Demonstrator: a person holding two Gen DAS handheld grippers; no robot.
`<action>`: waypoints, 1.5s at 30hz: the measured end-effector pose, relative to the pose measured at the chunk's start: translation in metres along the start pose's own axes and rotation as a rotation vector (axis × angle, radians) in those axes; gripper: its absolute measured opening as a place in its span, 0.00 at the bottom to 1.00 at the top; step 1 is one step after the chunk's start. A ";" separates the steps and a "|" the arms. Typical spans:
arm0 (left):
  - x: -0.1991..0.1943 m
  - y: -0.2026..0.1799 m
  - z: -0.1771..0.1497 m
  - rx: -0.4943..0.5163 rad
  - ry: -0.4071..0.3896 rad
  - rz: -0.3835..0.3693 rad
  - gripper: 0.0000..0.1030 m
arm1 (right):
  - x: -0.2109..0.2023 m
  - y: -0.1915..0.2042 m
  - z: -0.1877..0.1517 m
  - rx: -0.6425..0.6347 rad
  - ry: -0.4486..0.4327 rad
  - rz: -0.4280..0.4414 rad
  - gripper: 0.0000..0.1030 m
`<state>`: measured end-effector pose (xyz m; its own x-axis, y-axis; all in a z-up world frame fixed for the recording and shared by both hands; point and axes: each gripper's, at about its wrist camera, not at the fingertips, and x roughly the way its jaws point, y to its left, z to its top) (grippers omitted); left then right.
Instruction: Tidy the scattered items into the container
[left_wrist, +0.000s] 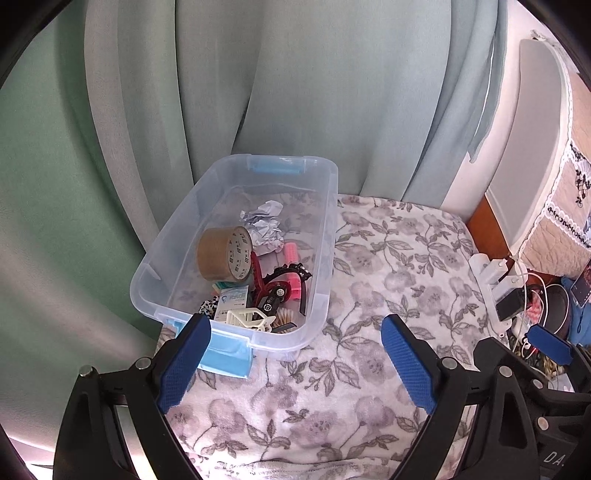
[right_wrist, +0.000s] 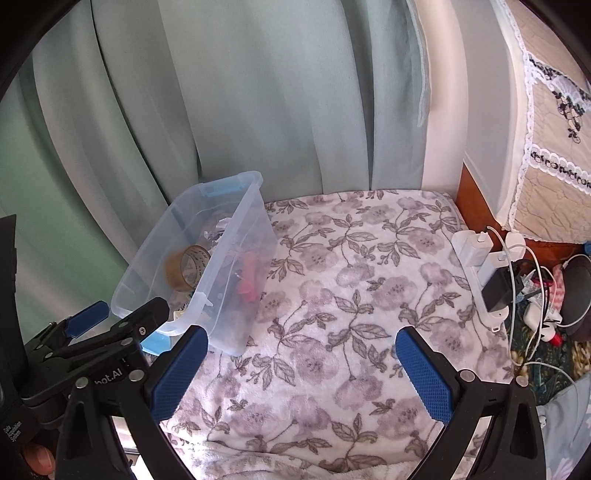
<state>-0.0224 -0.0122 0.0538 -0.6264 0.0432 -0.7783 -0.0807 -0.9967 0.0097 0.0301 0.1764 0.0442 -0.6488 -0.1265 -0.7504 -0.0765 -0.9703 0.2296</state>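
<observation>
Both our claws hang nearest the lens: our left gripper (left_wrist: 295, 354) and right gripper (right_wrist: 301, 363) gape wide over the floral blanket (left_wrist: 369, 258), holding nothing. Past them, at the blanket's left edge against the green curtain (left_wrist: 258, 92), we see the clear plastic bin (left_wrist: 328, 258) holding the brown tape roll (left_wrist: 223, 253), crumpled paper (left_wrist: 264, 225) and pink hair roller (left_wrist: 291, 273).

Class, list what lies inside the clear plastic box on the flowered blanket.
Inside the clear box: a brown tape roll, crumpled paper, a pink hair roller, a red toy car, a white claw clip and a small carton. Items beneath these are covered.
</observation>
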 end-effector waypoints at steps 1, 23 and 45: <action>-0.001 -0.001 -0.001 0.005 0.002 0.003 0.91 | 0.000 -0.001 0.000 0.004 0.005 -0.004 1.00; -0.017 0.005 -0.007 0.006 0.021 -0.004 0.91 | -0.019 0.009 -0.002 -0.031 0.010 -0.044 1.00; -0.018 0.009 -0.009 -0.008 0.020 -0.025 0.91 | -0.025 0.013 0.000 -0.052 0.004 -0.059 1.00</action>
<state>-0.0051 -0.0221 0.0627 -0.6088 0.0669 -0.7905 -0.0896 -0.9959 -0.0152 0.0456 0.1664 0.0661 -0.6416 -0.0697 -0.7639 -0.0750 -0.9854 0.1528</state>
